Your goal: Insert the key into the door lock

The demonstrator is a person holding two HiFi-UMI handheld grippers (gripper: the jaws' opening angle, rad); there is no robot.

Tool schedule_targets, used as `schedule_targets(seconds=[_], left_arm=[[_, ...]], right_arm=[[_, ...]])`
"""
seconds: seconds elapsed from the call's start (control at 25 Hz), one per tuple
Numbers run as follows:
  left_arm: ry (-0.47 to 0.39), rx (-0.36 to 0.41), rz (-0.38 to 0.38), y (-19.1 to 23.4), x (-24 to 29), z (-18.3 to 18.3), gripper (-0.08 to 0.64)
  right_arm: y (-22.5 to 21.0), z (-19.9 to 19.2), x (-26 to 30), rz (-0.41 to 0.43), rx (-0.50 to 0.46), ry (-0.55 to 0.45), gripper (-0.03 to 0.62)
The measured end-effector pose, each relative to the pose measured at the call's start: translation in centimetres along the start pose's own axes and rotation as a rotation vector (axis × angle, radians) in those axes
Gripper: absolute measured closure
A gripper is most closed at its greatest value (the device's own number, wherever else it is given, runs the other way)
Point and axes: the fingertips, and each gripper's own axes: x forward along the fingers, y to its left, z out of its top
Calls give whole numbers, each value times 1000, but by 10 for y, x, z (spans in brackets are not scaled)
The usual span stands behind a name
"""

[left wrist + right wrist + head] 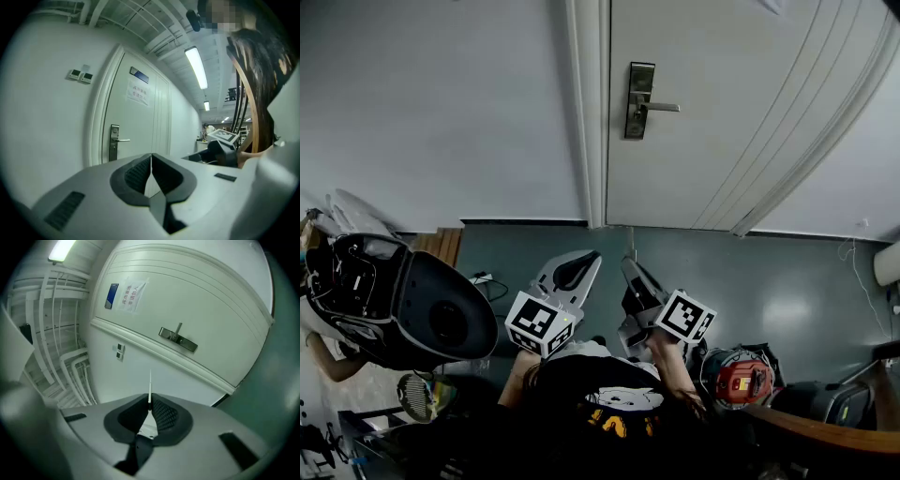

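Observation:
The white door (pixel 741 112) is closed. Its metal lock plate with lever handle (pixel 638 101) sits near the left edge, well ahead of both grippers. My left gripper (pixel 574 270) is held low over the grey floor. In the left gripper view, the left gripper (pixel 151 157) is shut with nothing between the pads, and the lock plate (pixel 114 143) stands far off. My right gripper (pixel 636 279) hangs beside it. In the right gripper view, the right gripper (pixel 150 405) is shut on a thin key (pixel 150 386), seen edge-on and pointing toward the wall below the handle (pixel 178 339).
A large black rounded object (pixel 412 305) lies at the left on the floor, with a racket (pixel 417 396) below it. A red and black device (pixel 742 380) sits at the right. A paper notice (pixel 132 295) is on the door. Wall switches (pixel 79 75) are left of the frame.

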Motion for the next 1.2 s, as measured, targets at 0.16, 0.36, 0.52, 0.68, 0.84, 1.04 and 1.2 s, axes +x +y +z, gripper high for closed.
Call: schedule_targets(seconds=[0.16, 0.36, 0.52, 0.68, 0.84, 1.04, 1.2], left_arm=[[-10, 14, -13, 0, 0, 6, 546], [-13, 3, -6, 3, -5, 4, 548], [-25, -18, -13, 15, -5, 3, 547], [-19, -12, -37, 26, -3, 0, 546], [-15, -16, -41, 38, -2, -3, 546], [-9, -38, -36, 49, 8, -8, 546], [-7, -56, -28, 62, 28, -12, 547]], right_arm=[[3, 2, 5, 8, -13, 2, 571], [4, 1, 6, 6, -8, -3, 571], [3, -1, 17, 3, -15, -4, 571], [4, -2, 33, -5, -20, -11, 571], [7, 0, 45, -9, -39, -7, 571], [-2, 8, 53, -33, -28, -5, 571], [-13, 25, 70, -20, -28, 4, 572]])
